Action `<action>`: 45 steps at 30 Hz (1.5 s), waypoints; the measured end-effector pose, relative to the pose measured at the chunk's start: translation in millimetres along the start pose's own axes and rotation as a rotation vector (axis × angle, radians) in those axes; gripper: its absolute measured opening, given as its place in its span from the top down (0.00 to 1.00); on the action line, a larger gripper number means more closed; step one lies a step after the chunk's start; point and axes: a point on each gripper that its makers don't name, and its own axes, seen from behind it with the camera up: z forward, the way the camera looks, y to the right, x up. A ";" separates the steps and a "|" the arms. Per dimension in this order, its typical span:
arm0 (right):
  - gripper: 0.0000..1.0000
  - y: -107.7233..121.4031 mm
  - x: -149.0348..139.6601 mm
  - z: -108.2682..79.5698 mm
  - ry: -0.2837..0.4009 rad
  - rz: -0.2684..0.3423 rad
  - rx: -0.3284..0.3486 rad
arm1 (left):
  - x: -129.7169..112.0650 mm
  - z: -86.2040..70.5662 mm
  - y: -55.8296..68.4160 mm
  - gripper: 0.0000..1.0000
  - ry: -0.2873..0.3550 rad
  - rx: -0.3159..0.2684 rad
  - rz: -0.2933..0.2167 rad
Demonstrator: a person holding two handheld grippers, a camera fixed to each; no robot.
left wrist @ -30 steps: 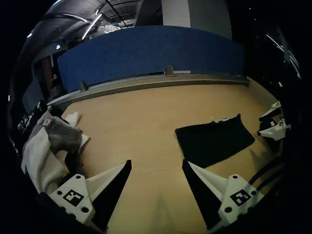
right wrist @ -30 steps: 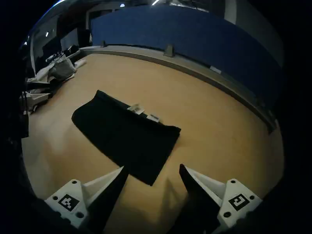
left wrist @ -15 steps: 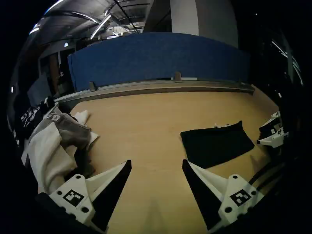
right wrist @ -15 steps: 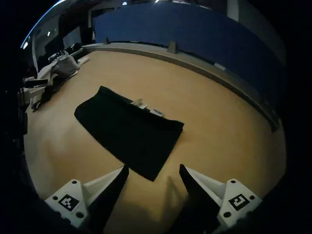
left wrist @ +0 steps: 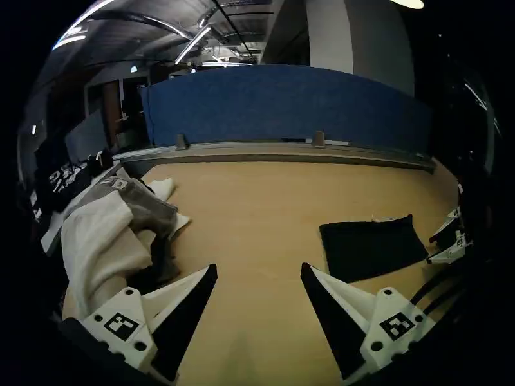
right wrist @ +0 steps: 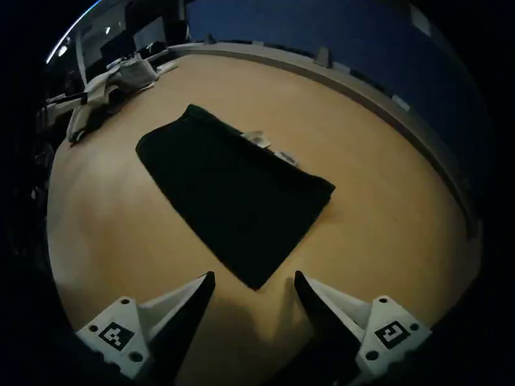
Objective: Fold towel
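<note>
A dark folded towel (right wrist: pixel 235 193) lies flat on the wooden table (right wrist: pixel 386 212), with small white tags at its far edge. My right gripper (right wrist: pixel 252 289) is open, just above the towel's near corner, nothing between its fingers. In the left gripper view the same towel (left wrist: pixel 370 246) lies at the right, and my left gripper (left wrist: pixel 257 283) is open over bare wood, well to the left of it. The other gripper's white fingers (left wrist: pixel 450 238) show at the towel's right edge.
A heap of white and grey cloths (left wrist: pixel 112 231) sits at the table's left end, also the heap (right wrist: pixel 109 87) far left in the right gripper view. A blue partition (left wrist: pixel 290 106) with a grey rail runs along the table's far edge.
The left gripper has swung left and away from the dark towel, so the cloth heap looms larger. The right gripper has tipped down and closer over the towel's near corner. Both stay open.
</note>
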 end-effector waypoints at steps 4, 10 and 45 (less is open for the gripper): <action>0.08 -0.4 -3.0 5.4 -0.013 -0.013 0.012 | -3.4 -7.6 -8.5 0.03 0.004 0.023 -0.010; 0.29 -1.0 -5.5 7.6 -0.035 -0.031 0.012 | -6.2 -13.4 -13.4 0.03 0.007 0.037 0.000; 0.96 -2.0 32.2 -16.6 0.009 -0.046 0.002 | -6.8 -24.1 -30.6 0.03 0.005 0.049 0.005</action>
